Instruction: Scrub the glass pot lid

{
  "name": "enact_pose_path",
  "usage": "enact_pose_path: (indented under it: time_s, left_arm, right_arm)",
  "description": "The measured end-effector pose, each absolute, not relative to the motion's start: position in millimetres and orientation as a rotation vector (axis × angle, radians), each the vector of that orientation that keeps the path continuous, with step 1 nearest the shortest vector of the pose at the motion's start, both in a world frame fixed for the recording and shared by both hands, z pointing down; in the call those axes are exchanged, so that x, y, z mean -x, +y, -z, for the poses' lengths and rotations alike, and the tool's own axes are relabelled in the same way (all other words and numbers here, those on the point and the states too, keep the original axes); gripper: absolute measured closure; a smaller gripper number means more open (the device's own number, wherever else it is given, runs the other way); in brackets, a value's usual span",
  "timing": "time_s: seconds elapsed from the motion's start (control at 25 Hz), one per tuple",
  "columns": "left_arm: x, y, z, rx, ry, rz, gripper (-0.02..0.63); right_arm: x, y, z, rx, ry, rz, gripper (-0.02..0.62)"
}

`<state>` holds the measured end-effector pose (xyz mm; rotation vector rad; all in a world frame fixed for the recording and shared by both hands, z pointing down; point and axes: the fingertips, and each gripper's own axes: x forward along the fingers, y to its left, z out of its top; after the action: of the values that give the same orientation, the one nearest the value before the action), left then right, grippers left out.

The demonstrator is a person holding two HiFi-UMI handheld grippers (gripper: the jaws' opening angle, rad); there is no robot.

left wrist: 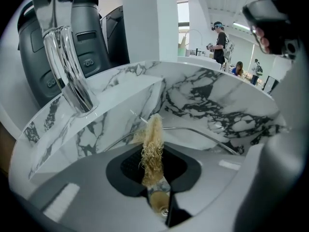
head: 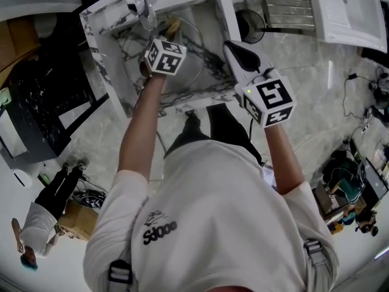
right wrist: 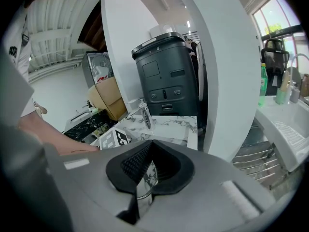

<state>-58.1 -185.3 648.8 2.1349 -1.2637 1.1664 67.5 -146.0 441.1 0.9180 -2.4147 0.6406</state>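
Note:
The glass pot lid [head: 196,72] stands tilted in the marbled sink [head: 115,41], and its metal rim [left wrist: 198,131] arcs across the left gripper view. My left gripper [head: 164,41] is shut on a tan fibrous scrubber [left wrist: 152,146], whose tip rests by the lid's upper edge. My right gripper [head: 232,48] reaches in from the sink's right side. It is shut on the lid's edge, seen as a thin strip of glass [right wrist: 143,182] between its jaws.
A chrome tap [head: 138,2] [left wrist: 67,66] rises at the sink's back left corner. A dark bin-like appliance [right wrist: 169,76] stands behind it. A dish rack [head: 285,8] lies to the right of the sink. Another person [head: 42,218] stands on the floor at lower left.

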Motion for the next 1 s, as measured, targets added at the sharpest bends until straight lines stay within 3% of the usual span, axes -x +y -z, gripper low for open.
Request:
enact_pose_path:
  time_s: [1.0]
  left_arm:
    - [-15, -125, -645, -2.420, -0.768, -1.205, 0.551]
  right_arm:
    - [-64, -128, -437, -0.948, -2.418, -0.646, 0.591]
